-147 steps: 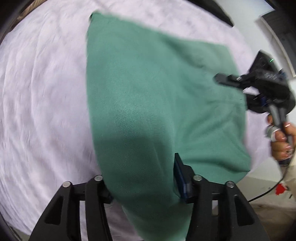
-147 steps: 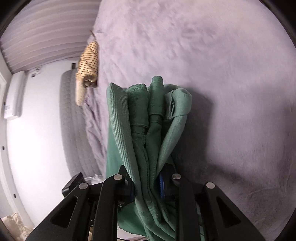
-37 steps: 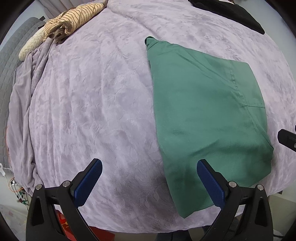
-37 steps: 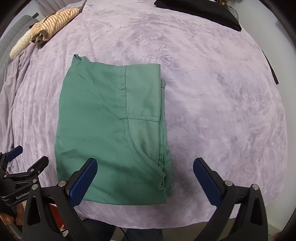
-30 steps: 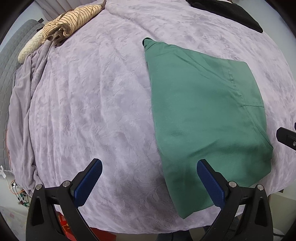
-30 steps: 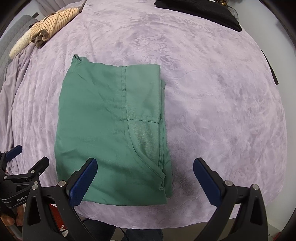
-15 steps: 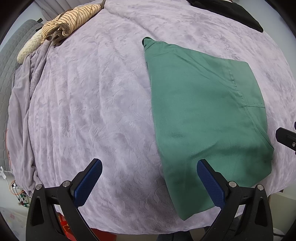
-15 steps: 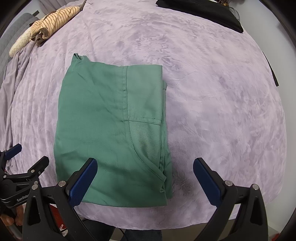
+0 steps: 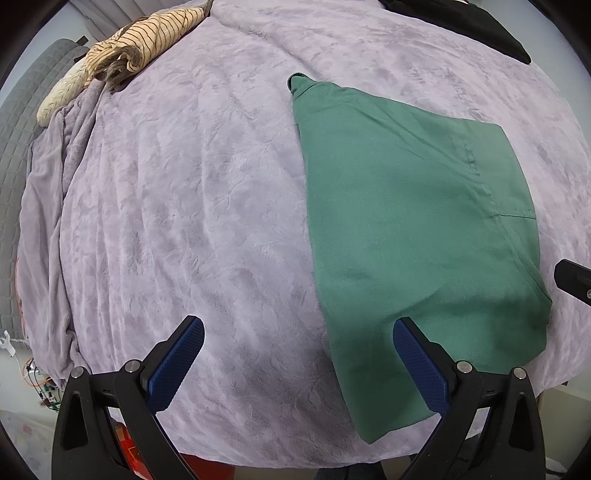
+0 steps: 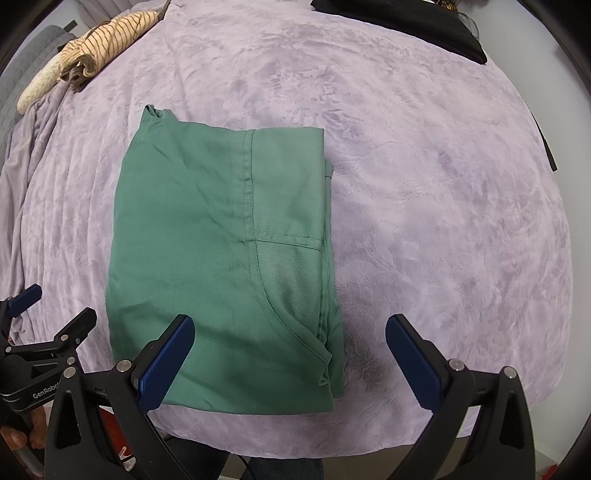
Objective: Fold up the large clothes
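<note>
The green garment [image 10: 221,258] lies folded into a flat rectangle near the front edge of the bed [image 10: 443,166], which suggests the fold is complete. The left hand-held gripper [image 9: 295,358] and right hand-held gripper [image 10: 290,350] hover above it, jaws wide apart and empty, leaving the fabric undisturbed.

A plush lilac blanket [image 9: 192,206] with a faint embossed pattern covered the broad bed surface and hung in loose folds over its left edge. A bundled cream-and-tan garment with thin dark stripes [image 9: 140,44] lay at the far left corner, on the blanket's rumpled edge. A flat black fabric item [image 10: 402,18] rested along the far right edge, well apart from the striped bundle. A grey quilted upholstered panel [image 9: 18,122] stood beside the bed on the left. Below the near left corner, a small tangle of coloured wires [image 9: 42,384] lay on the floor, and a red object [image 9: 129,446] showed under the bed's near edge.
</note>
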### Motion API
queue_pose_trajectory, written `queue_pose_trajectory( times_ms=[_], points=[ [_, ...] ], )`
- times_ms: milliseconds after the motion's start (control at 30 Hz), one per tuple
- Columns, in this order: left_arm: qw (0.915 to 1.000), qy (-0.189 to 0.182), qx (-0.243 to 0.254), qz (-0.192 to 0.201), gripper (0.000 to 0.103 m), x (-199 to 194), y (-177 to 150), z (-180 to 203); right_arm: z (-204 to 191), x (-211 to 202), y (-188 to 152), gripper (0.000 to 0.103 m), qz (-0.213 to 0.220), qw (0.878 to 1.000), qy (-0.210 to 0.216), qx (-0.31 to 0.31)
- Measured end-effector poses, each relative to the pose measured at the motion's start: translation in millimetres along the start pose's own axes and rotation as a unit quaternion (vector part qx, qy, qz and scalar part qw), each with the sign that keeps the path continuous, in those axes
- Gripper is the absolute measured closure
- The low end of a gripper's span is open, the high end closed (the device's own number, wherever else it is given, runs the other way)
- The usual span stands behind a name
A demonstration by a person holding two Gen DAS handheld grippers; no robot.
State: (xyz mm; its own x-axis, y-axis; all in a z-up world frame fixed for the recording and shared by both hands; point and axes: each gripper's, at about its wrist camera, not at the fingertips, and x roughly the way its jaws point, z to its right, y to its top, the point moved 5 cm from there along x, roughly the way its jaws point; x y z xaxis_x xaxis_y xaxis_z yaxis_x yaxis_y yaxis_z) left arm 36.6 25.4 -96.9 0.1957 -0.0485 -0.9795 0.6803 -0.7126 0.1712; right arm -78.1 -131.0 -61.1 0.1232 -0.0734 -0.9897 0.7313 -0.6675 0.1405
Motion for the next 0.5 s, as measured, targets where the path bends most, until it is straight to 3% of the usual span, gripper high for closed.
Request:
queue_pose_trajectory(
  times_ms=[500],
  points=[
    [0.9999,-0.007,0.006,0.006,0.000,-3.6,2.0,3.3,-0.9,3.0,1.0,0.000,-0.002,1.000,0.001,-0.002]
  ],
)
